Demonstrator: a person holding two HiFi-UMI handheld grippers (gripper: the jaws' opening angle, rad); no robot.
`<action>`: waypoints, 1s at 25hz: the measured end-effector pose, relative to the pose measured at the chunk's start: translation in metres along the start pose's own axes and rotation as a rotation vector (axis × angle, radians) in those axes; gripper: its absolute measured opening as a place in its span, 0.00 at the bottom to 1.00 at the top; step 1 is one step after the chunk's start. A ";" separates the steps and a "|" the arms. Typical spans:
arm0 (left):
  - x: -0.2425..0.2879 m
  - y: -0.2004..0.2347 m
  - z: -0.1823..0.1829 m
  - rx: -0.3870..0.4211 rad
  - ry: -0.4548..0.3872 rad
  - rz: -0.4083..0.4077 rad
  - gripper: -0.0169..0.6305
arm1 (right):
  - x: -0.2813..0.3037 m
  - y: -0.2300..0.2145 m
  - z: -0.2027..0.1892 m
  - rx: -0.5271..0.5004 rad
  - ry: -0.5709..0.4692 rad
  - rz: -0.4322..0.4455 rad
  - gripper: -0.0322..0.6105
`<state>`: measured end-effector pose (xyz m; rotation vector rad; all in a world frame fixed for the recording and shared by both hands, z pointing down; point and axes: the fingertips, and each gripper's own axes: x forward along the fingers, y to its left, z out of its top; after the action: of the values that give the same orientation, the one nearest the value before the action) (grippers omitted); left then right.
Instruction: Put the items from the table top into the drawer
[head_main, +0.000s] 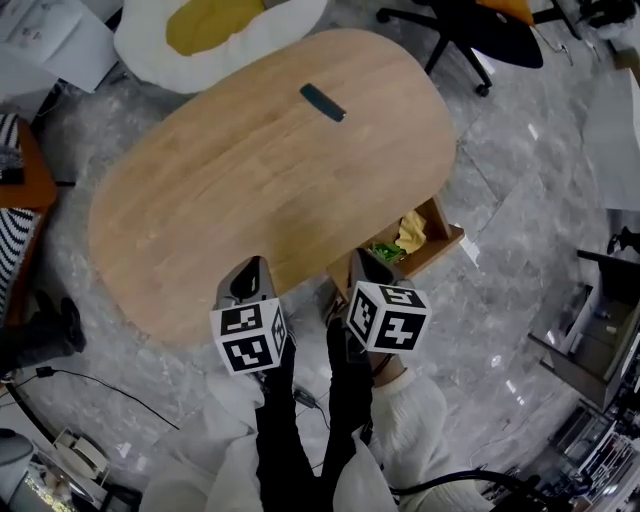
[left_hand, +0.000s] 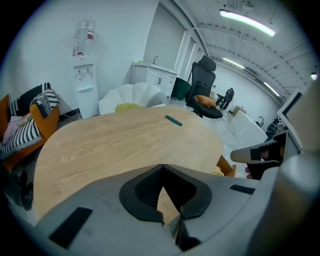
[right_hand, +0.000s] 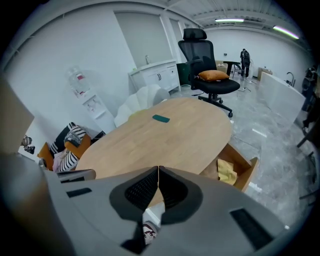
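Note:
A flat dark green item lies alone on the far side of the oval wooden table; it also shows in the left gripper view and the right gripper view. The wooden drawer stands pulled out under the table's right edge, with a yellow cloth and something green inside. My left gripper hangs over the table's near edge, shut and empty. My right gripper is beside it, just near of the drawer, shut with nothing between its jaws.
A white shell-shaped armchair with a yellow cushion stands behind the table. A black office chair is at the far right. An orange seat with striped cloth sits left. The person's legs are below the grippers. Grey marble floor surrounds the table.

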<state>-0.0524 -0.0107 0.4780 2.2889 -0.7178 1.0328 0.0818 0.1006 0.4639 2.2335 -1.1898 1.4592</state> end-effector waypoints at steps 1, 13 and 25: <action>0.001 0.000 0.002 -0.005 -0.002 0.006 0.02 | 0.001 -0.001 0.002 -0.007 0.004 0.003 0.15; 0.047 -0.066 0.025 -0.115 -0.016 0.086 0.02 | 0.015 -0.079 0.045 -0.076 0.060 0.080 0.15; 0.083 -0.085 0.068 -0.154 -0.032 0.091 0.02 | 0.035 -0.080 0.088 -0.123 0.073 0.142 0.15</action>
<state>0.0842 -0.0138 0.4838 2.1615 -0.8906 0.9487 0.2044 0.0851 0.4698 2.0350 -1.3990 1.4605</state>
